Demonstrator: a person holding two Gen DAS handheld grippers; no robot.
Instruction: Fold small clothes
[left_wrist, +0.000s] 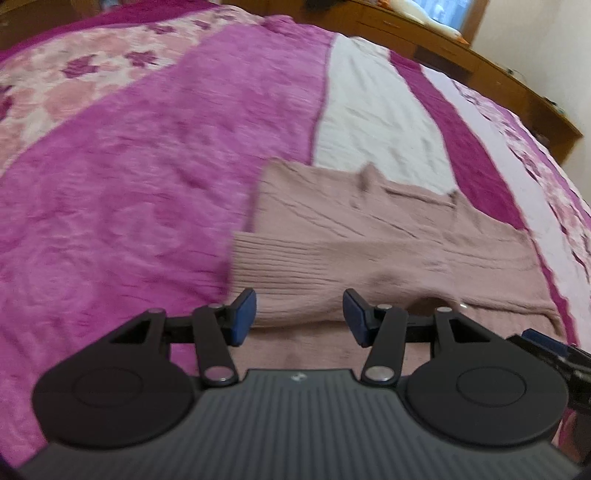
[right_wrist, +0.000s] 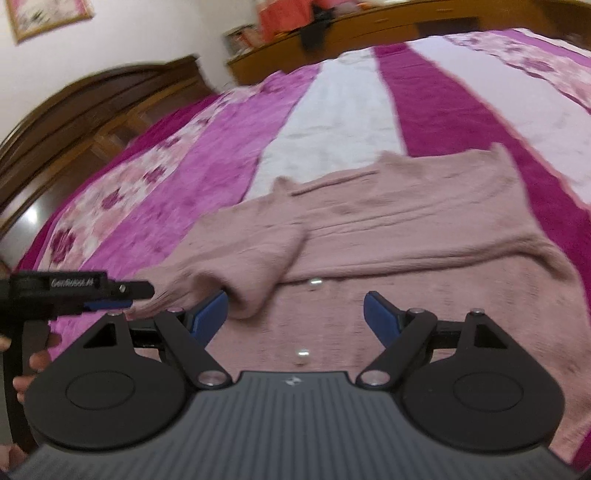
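A dusty-pink knitted cardigan (left_wrist: 369, 240) lies on the bed, with its sleeves folded across the body. It also shows in the right wrist view (right_wrist: 388, 236), with pearl buttons (right_wrist: 303, 355) down its front. My left gripper (left_wrist: 300, 317) is open and empty, just above the ribbed cuff of a folded sleeve. My right gripper (right_wrist: 295, 317) is open and empty above the cardigan's front, its left finger (right_wrist: 212, 314) beside a sleeve end. The left gripper shows from the side in the right wrist view (right_wrist: 107, 299) at the left edge.
The bedspread (left_wrist: 129, 184) has magenta, white and floral stripes. A wooden headboard (right_wrist: 74, 118) stands at the left in the right wrist view. A wooden shelf unit (right_wrist: 369, 29) with items runs along the far side.
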